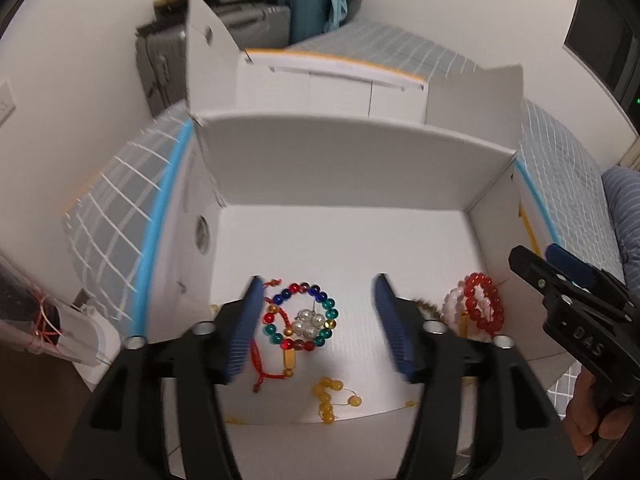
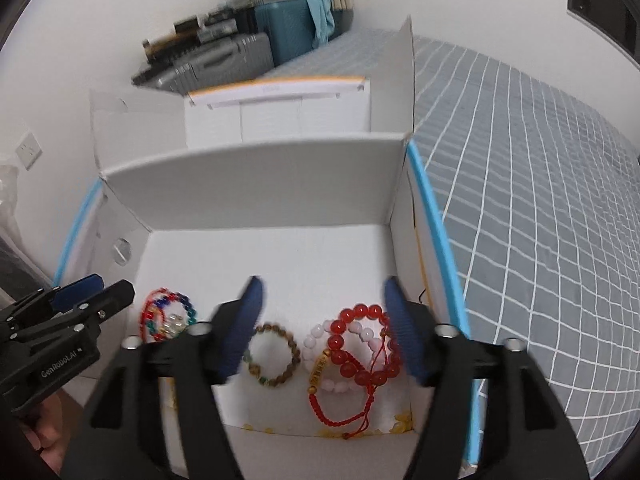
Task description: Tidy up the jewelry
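Note:
An open white box [image 1: 352, 160] holds the jewelry on its floor. In the left wrist view my left gripper [image 1: 319, 280] hangs open over a multi-coloured bead bracelet [image 1: 330, 303] with a pearl cluster [image 1: 308, 324] inside it. A red cord bracelet [image 1: 260, 360] and yellow beads [image 1: 328, 396] lie nearer. In the right wrist view my right gripper [image 2: 323, 282] is open above a brown bead bracelet [image 2: 296, 356], a white bead bracelet [image 2: 310, 344] and a red bead bracelet [image 2: 360, 311] with a red cord [image 2: 320, 412]. Nothing is held between either pair of fingers.
The box stands on a bed with a grey grid cover [image 2: 540, 220]. Its flaps [image 2: 408, 80] stand upright. A second white box with orange trim [image 2: 280, 112] sits behind it. Suitcases [image 2: 280, 28] are stacked at the far wall. A person's hand [image 1: 592, 412] holds the right gripper [image 1: 534, 252].

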### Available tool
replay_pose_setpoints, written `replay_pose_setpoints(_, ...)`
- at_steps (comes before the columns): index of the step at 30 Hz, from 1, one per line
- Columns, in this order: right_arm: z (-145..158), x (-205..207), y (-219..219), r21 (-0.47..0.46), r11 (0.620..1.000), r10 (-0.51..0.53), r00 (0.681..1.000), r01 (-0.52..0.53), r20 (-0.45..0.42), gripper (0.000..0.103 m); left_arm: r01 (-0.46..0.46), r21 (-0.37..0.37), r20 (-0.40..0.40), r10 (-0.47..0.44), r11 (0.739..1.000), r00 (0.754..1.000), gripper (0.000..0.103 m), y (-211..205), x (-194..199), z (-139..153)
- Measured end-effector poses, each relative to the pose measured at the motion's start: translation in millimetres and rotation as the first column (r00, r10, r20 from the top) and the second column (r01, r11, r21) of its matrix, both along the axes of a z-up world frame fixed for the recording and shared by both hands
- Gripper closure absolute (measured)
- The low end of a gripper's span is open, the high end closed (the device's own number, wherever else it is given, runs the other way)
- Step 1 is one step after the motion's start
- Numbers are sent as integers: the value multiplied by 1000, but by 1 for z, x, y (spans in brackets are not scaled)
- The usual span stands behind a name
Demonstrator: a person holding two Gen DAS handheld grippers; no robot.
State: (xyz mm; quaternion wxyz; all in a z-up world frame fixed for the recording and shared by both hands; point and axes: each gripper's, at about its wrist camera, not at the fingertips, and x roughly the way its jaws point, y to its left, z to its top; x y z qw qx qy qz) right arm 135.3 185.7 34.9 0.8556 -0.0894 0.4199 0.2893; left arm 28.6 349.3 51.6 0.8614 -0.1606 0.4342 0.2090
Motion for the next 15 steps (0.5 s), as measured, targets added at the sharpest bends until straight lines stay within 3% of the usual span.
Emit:
replay_pose_setpoints(2,11,-9,-7,24,1000,1,999,-2,41,19,-7,30,27,6,1000,1000,27,-5,-10,10)
replay_pose_setpoints(5,25,-25,-22,66,998,0,994,-7,106,8,-28,81,77,22,996,997,7,-16,-29,24)
replay_pose_setpoints(15,21,-81,-60,85,996,-17,976,-2,217,8,-46,131,159,24,990,987,6,-47,-87,27)
